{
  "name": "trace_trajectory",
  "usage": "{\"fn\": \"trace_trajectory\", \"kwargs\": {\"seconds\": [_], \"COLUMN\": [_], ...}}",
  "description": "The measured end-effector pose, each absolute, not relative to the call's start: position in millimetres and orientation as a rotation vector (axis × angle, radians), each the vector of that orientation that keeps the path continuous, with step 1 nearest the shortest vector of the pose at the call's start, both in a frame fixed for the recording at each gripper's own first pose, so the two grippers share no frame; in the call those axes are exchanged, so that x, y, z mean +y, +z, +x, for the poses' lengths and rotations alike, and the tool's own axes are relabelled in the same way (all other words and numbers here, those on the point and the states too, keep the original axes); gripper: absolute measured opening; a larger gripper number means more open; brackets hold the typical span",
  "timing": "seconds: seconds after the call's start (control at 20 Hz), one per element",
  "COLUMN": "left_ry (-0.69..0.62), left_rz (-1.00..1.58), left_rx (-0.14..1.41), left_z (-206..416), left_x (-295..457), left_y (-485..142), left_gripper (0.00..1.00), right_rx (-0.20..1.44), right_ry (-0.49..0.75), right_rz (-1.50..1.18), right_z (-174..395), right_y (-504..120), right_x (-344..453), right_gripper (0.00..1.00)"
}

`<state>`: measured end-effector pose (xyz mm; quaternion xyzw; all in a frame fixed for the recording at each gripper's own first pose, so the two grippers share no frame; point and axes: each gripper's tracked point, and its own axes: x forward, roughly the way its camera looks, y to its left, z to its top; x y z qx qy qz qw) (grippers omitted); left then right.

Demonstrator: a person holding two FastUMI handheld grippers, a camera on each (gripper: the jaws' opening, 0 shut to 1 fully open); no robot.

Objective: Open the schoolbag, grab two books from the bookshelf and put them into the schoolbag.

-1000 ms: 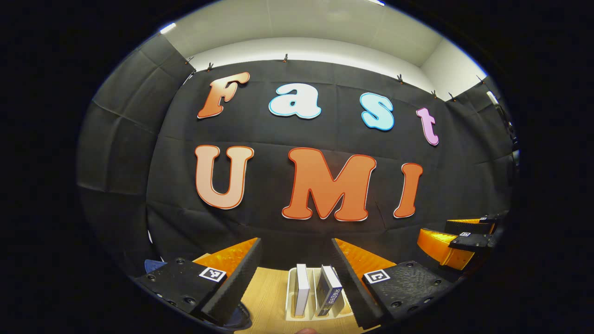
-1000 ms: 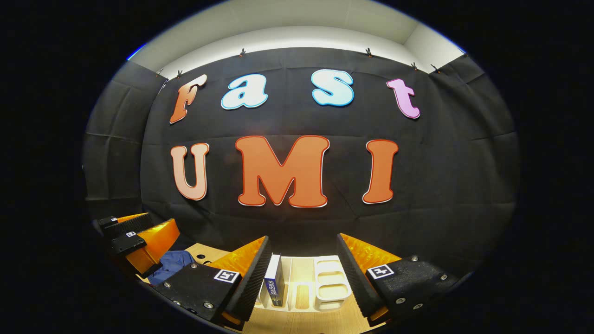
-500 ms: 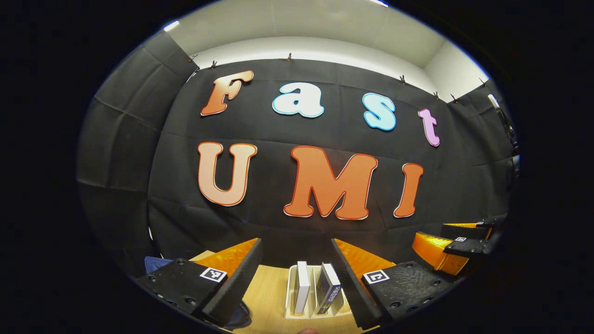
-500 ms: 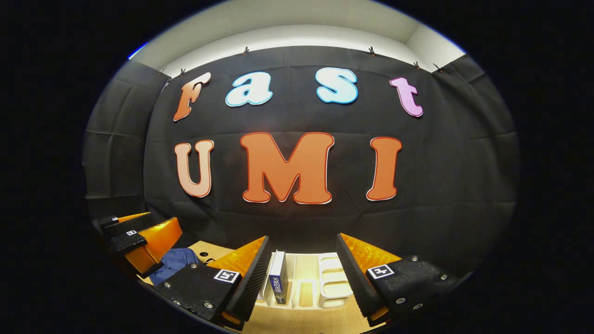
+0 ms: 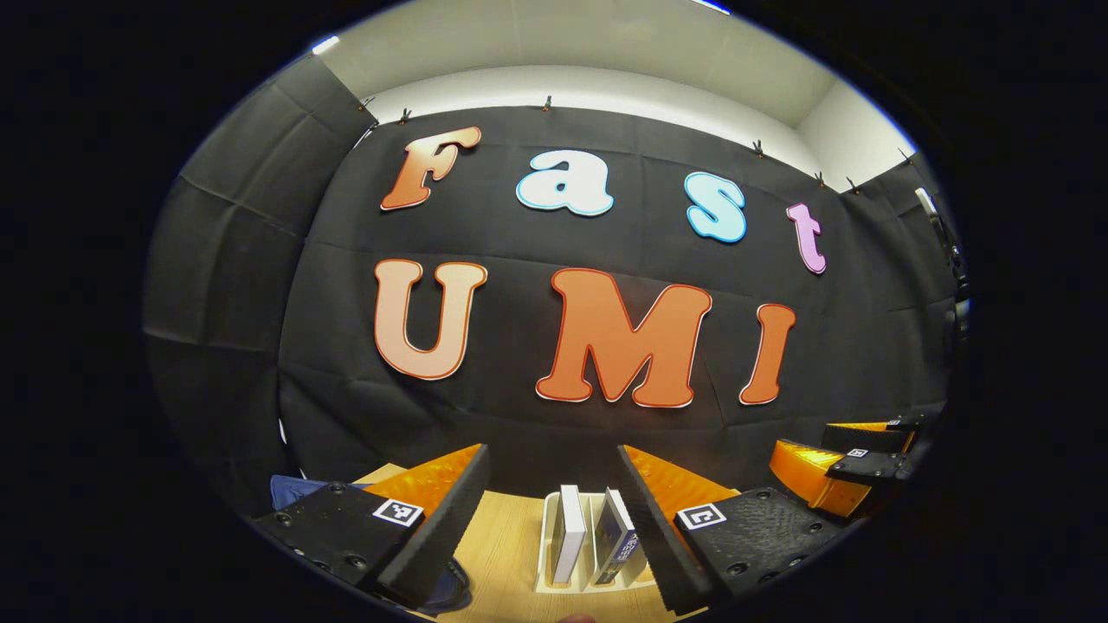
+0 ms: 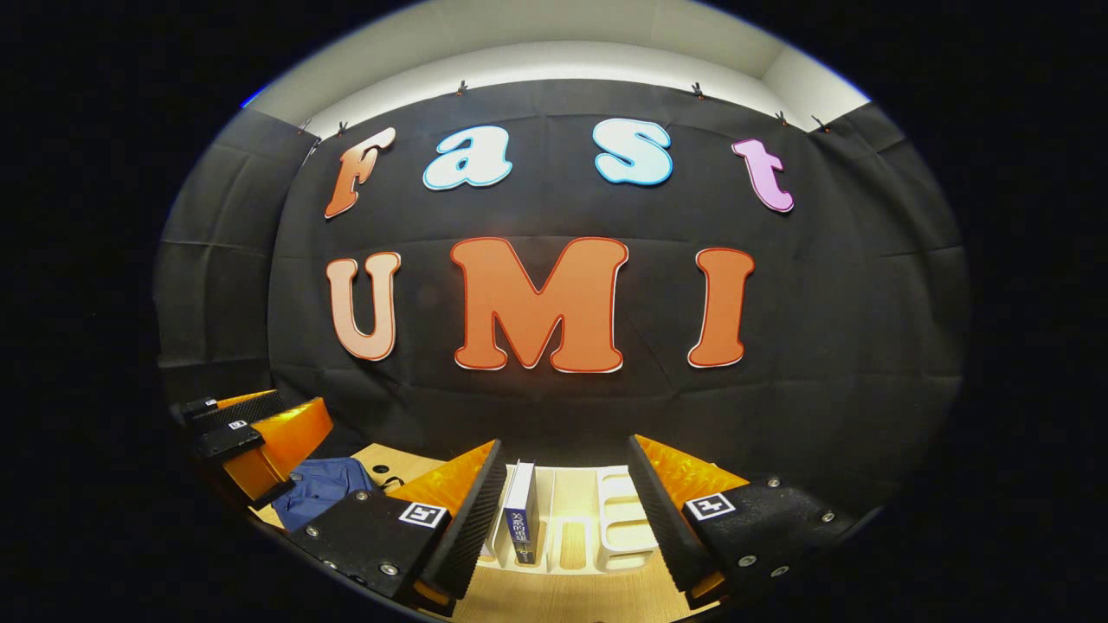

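Schoolbag (image 6: 322, 490): blue fabric lying on the tabletop (image 6: 571, 600), seen in the right gripper view to the left of the bookshelf, well apart from it, with the other tool in front of its near edge. In the left gripper view a strip of the same blue shows at the lower left (image 5: 290, 491), behind that tool's own finger. Cannot tell from either view whether it is open.

Tabletop: pale wood, carries both bag and shelf.

Bookshelf (image 5: 544, 554): white slotted rack standing on the tabletop, straight ahead of both tools.

Books: white book (image 5: 567, 545) upright in a slot, dark-covered book (image 5: 619, 547) leaning just beside it on the right. Both sit in the rack.

Left tool (image 5: 554, 493): fingers spread wide, nothing between them, raised above the rack. Right tool (image 6: 567, 484): likewise spread and empty, lined up over the rack.

Progress, as a judgement: near the start. No book lifted, none in the bag; bag opening unconfirmed. All grabbing and placing remains.

Differences between views: the left gripper view gives both books side by side; the right gripper view gives a dark book spine-on plus the empty slots to its right, and more of the bag.
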<state>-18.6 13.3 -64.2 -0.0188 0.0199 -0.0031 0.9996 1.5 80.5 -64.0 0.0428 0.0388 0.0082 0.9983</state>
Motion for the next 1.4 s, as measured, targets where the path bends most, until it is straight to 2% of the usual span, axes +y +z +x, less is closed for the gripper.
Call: {"fn": "trace_trajectory", "kwargs": {"seconds": [0.25, 0.3, 0.4, 0.45, 0.5, 0.6, 0.75, 0.85, 0.9, 0.95, 1.0, 1.25, 1.4], "left_ry": [0.002, 0.005, 0.007, 0.005, 0.006, 0.011, 0.017, 0.001, -0.016, -0.023, -0.022, -0.010, -0.036], "left_rz": [-0.046, -0.045, -0.043, -0.045, -0.043, -0.017, 0.024, 0.060, 0.082, 0.116, 0.159, 0.403, 0.553], "left_rx": [0.044, 0.047, 0.054, 0.056, 0.059, 0.073, 0.106, 0.149, 0.190, 0.222, 0.250, 0.416, 0.538], "left_z": [-14.9, -14.8, -13.0, -13.0, -12.4, -12.2, -12.2, -11.6, -11.4, -12.1, -13.1, -29.9, -46.5], "left_x": [20.0, 20.9, 23.5, 23.9, 26.6, 33.4, 47.1, 54.9, 57.1, 63.7, 73.5, 113.8, 127.5], "left_y": [-66.1, -66.1, -69.0, -70.9, -72.7, -79.3, -93.0, -107.6, -122.1, -134.1, -146.0, -225.2, -281.5], "left_gripper": [0.91, 0.87, 0.90, 0.87, 0.90, 0.87, 0.87, 0.90, 0.90, 0.87, 0.90, 0.93, 0.89], "right_rx": [0.088, 0.092, 0.099, 0.099, 0.099, 0.101, 0.123, 0.144, 0.153, 0.158, 0.163, 0.189, 0.206], "right_ry": [0.015, 0.016, 0.016, 0.016, 0.015, 0.018, 0.030, 0.042, 0.046, 0.050, 0.054, 0.052, 0.042], "right_rz": [0.077, 0.077, 0.077, 0.076, 0.072, 0.063, 0.055, 0.059, 0.063, 0.066, 0.067, 0.065, 0.064], "right_z": [6.7, 7.4, 8.9, 9.8, 9.8, 11.1, 12.1, 12.8, 13.4, 13.5, 14.0, 16.1, 16.7], "right_y": [-69.3, -71.4, -73.9, -75.1, -76.7, -80.3, -90.6, -97.9, -100.5, -102.6, -104.8, -119.1, -129.5], "right_x": [82.1, 83.0, 84.2, 85.3, 85.3, 87.5, 92.9, 97.2, 98.8, 98.9, 99.5, 100.4, 93.7], "right_gripper": [0.84, 0.84, 0.84, 0.84, 0.84, 0.85, 0.84, 0.84, 0.84, 0.84, 0.84, 0.84, 0.85]}}
